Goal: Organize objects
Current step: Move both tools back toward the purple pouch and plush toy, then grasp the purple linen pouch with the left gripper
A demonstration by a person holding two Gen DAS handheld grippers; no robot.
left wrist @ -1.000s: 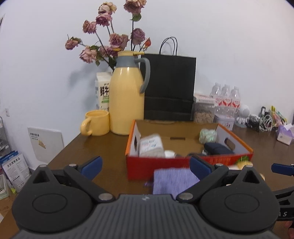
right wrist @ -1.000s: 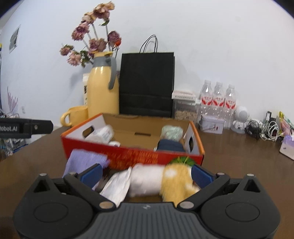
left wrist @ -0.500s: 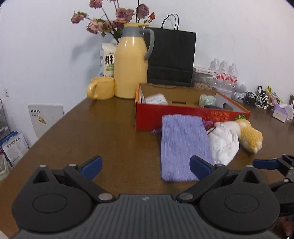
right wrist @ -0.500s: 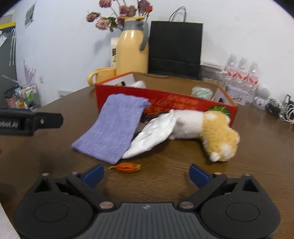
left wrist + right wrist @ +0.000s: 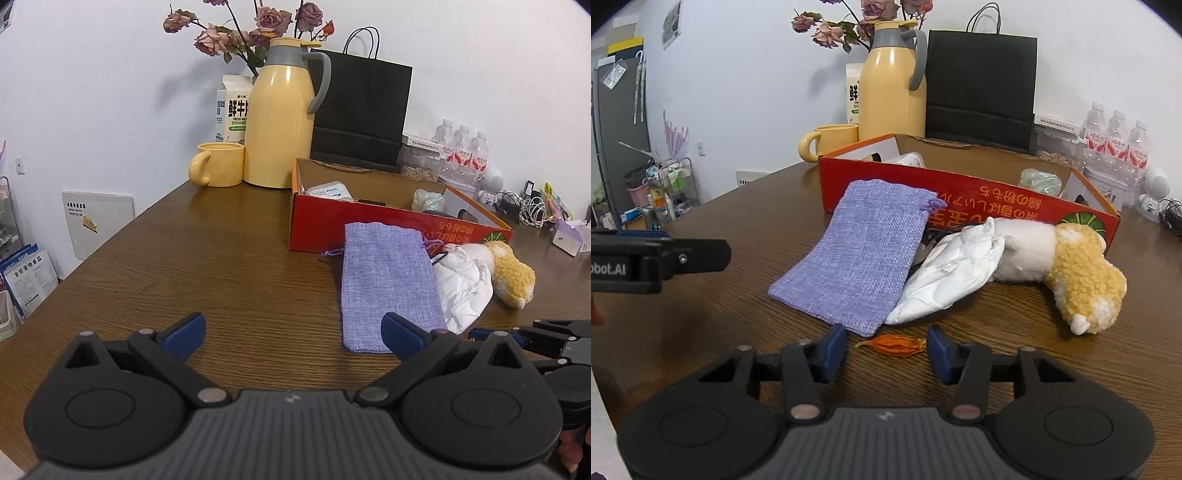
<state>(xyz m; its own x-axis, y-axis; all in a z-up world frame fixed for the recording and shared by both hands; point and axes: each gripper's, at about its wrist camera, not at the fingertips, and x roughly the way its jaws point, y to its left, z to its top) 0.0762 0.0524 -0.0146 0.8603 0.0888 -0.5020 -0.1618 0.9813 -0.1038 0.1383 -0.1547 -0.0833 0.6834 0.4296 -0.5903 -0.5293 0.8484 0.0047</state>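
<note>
A small dried orange flower (image 5: 892, 345) lies on the brown table between the blue pads of my right gripper (image 5: 886, 345), whose jaws are closing; the pads stand just clear of it. Behind it lie a purple woven pouch (image 5: 857, 254), a crumpled white bag (image 5: 951, 275) and a white-and-yellow plush toy (image 5: 1071, 266), all in front of the red cardboard box (image 5: 960, 206). My left gripper (image 5: 293, 332) is open low over bare table, its right pad near the pouch (image 5: 386, 284). The right gripper's fingers (image 5: 532, 332) show at the left view's right edge.
Behind the red box (image 5: 351, 229) stand a yellow thermos jug (image 5: 282, 114), a yellow mug (image 5: 218, 164), a milk carton (image 5: 232, 107), a black paper bag (image 5: 362, 110) and water bottles (image 5: 463, 151). Cables and a tissue box (image 5: 567, 238) sit at the far right. The table's left edge (image 5: 92, 258) drops to floor clutter.
Both grippers have pulled back and sunk toward the table. The right jaws have narrowed around the orange flower. The pouch, white bag and plush now lie further ahead.
</note>
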